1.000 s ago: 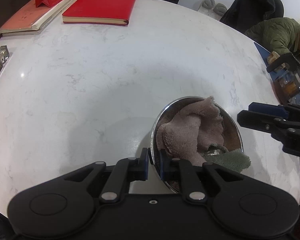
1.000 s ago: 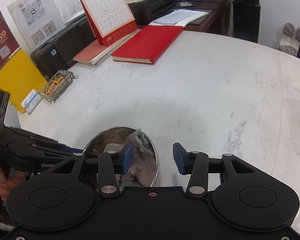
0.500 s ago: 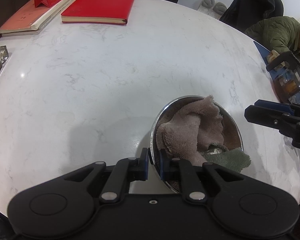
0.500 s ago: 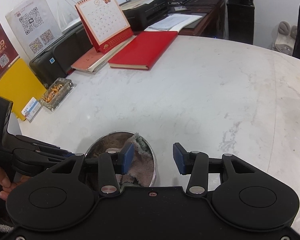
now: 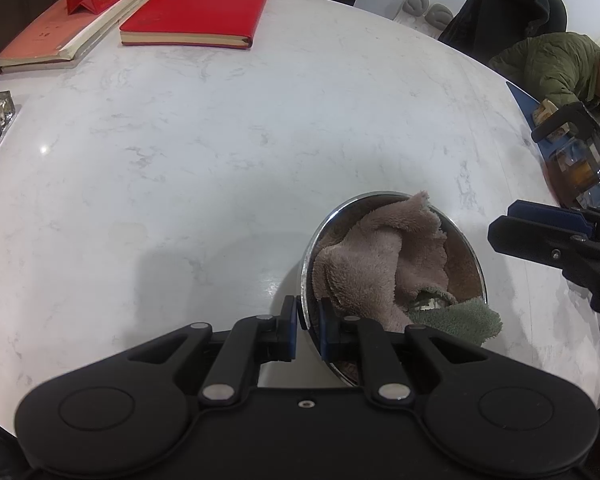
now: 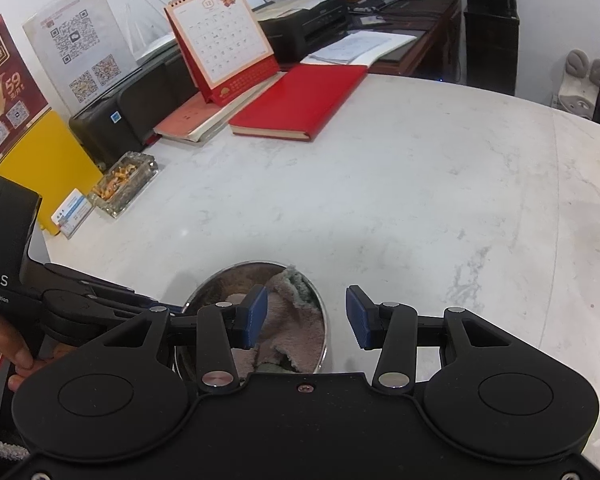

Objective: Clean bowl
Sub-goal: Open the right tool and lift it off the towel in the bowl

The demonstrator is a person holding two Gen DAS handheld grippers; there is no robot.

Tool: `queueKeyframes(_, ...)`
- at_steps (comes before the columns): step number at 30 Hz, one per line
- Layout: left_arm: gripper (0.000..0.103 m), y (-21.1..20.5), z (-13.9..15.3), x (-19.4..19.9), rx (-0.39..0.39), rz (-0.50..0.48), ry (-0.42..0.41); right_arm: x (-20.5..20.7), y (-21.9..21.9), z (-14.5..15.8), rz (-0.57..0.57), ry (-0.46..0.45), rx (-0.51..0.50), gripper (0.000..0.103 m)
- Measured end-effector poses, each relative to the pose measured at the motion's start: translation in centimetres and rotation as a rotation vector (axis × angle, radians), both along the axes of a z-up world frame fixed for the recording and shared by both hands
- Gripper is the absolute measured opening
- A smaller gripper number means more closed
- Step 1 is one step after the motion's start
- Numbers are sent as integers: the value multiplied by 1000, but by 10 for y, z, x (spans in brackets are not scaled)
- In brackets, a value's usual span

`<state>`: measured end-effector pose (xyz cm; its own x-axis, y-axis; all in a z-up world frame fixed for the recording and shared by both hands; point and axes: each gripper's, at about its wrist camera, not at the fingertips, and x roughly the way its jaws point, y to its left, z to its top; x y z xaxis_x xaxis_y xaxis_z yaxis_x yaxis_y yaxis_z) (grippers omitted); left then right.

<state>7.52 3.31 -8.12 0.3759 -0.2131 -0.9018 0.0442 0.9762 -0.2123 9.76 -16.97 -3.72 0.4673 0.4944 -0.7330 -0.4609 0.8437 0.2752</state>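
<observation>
Gripping: your left gripper (image 5: 308,330) pinches the bowl (image 5: 466,248) rim at its 8 o'clock.
Right gripper (image 6: 306,316): jaws spread, empty, above the bowl.
Cloth (image 5: 380,256): bunched inside the bowl.
Bowl: on the table (image 5: 220,152).

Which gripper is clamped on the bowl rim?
The left gripper: its jaws pinch the bowl rim. The right gripper hangs open, gripping nothing.

Each fisheye camera sits close behind its own gripper, angled steeply down at the white surface (image 5: 204,152), and both views share the bowl (image 5: 466,248) and red book (image 6: 300,100).
</observation>
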Motion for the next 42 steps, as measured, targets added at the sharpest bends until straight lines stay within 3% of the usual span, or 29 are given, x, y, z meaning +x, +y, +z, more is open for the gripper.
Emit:
queueKeyframes(9, 10, 0, -1, 3, -2, -5, 6, 1, 5, 1, 12, -1, 3, 43)
queueKeyframes(18, 10, -1, -4, 3, -4, -16, 3, -9, 23, 4, 103, -24, -14, 43)
queueKeyframes(28, 11, -1, -7, 4, -14, -24, 10, -2, 61, -20, 239, -9, -175, 43)
queueKeyframes(31, 11, -2, -7, 6, -10, -41, 10, -4, 74, -31, 307, -30, -267, 43)
queueKeyframes(40, 11, 0, -11, 9, -25, -29, 20, 2, 80, -56, 387, 26, -267, 43)
queueKeyframes(42, 11, 0, -12, 9, -30, -24, 21, 4, 77, -56, 385, 46, -250, 36)
